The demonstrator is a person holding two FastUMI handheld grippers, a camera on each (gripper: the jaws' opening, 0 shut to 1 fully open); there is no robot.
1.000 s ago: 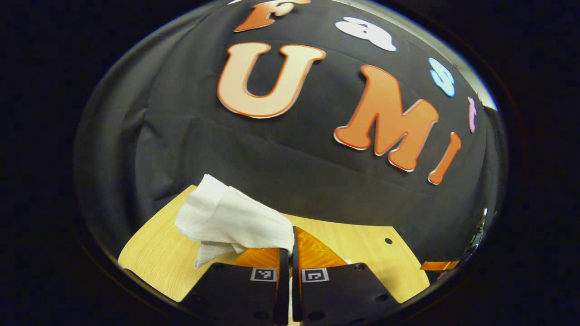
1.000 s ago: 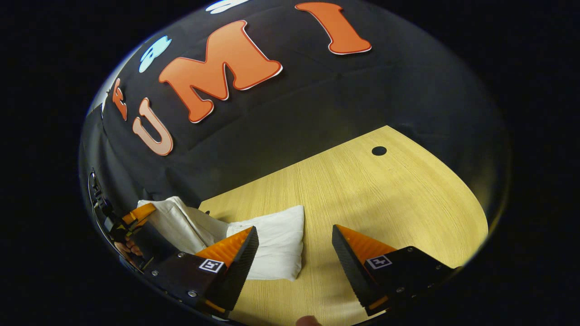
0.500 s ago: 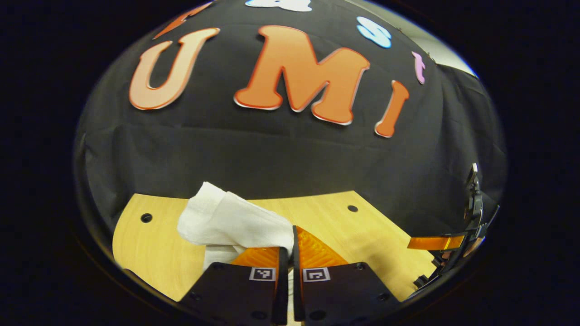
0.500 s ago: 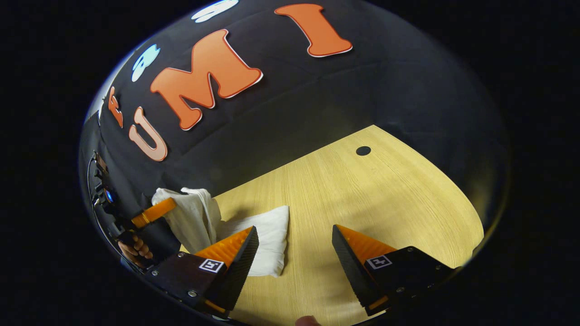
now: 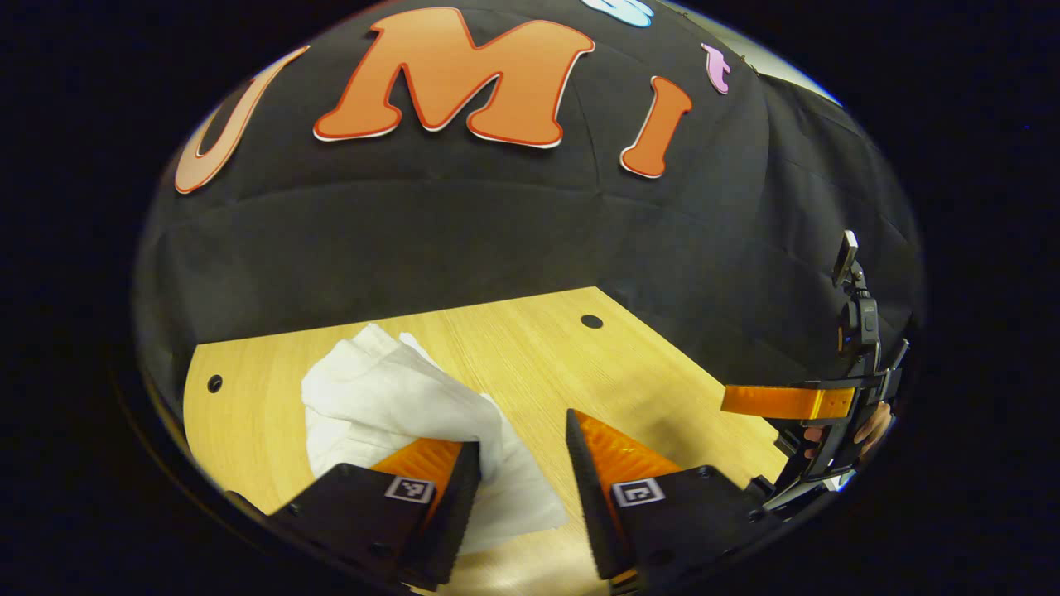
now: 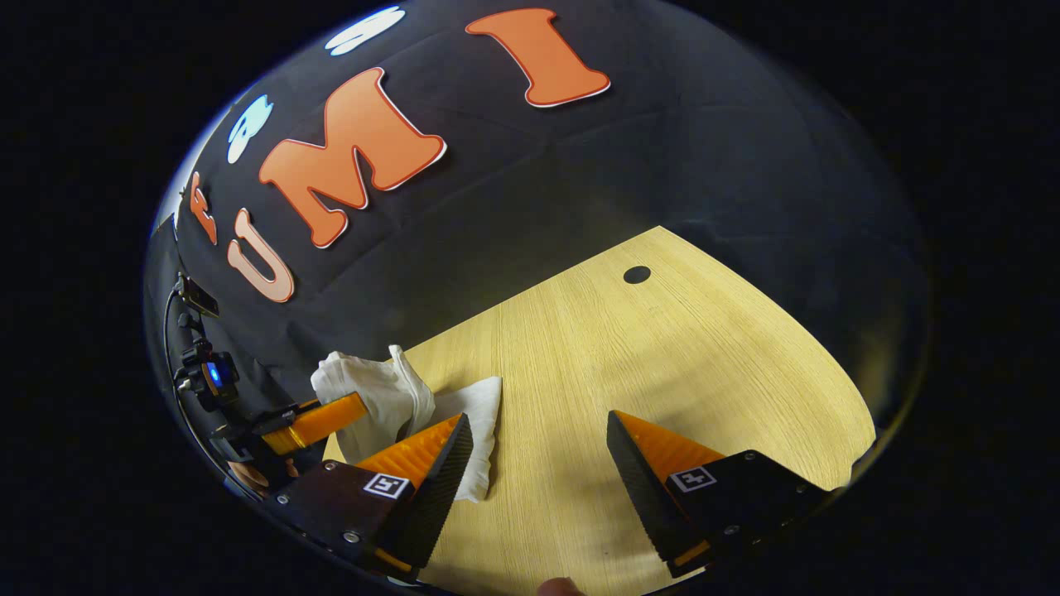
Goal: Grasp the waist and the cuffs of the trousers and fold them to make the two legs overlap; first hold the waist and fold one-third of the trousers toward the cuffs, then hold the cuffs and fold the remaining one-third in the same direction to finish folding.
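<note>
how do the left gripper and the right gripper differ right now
The left gripper hangs over the white trousers, with cloth running under one finger; the right gripper hangs over bare wooden table, with the cloth off beside one finger. The left's gap looks narrower than the right's. Both are open, and neither holds anything.

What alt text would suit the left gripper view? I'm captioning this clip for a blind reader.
The left gripper, jaws open, hangs over folded white trousers bunched on a wooden table. The right gripper reaches in from the side.
</note>
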